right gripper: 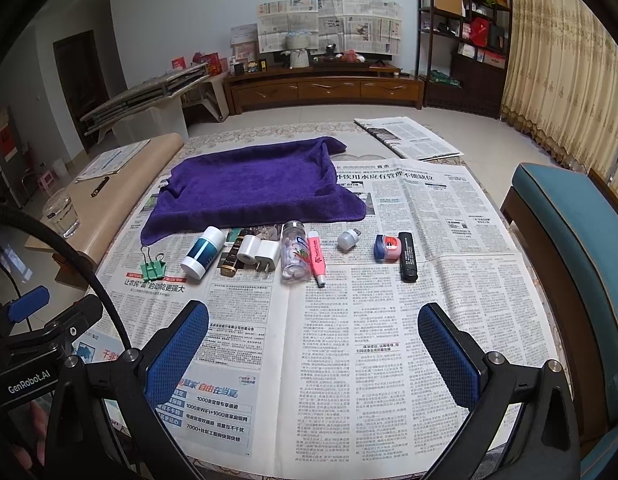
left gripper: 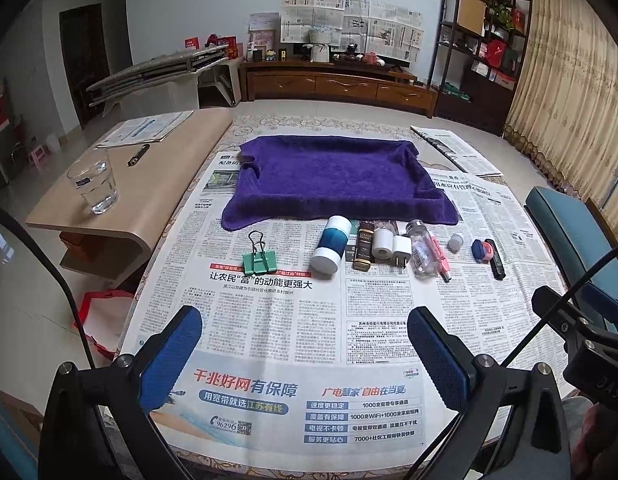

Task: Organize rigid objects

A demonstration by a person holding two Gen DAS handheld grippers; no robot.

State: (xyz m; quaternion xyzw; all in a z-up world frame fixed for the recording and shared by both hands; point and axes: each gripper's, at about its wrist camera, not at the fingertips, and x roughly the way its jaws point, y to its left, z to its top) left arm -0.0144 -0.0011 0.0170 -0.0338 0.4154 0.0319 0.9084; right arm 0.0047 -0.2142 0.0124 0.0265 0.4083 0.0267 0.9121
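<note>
Both grippers hang spread wide and empty at the bottom of their frames: the left gripper [left gripper: 305,356] faces the green binder clip [left gripper: 260,261], the right gripper [right gripper: 313,346] the pink tube [right gripper: 315,257]. Ten small items form one row across mid-frame, mostly lying lengthwise toward the purple towel [right gripper: 249,184] just behind. The left is nearer the clip end.

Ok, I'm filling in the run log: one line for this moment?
left gripper open, empty | right gripper open, empty | row of small items untouched on newspaper | purple towel bare
</note>
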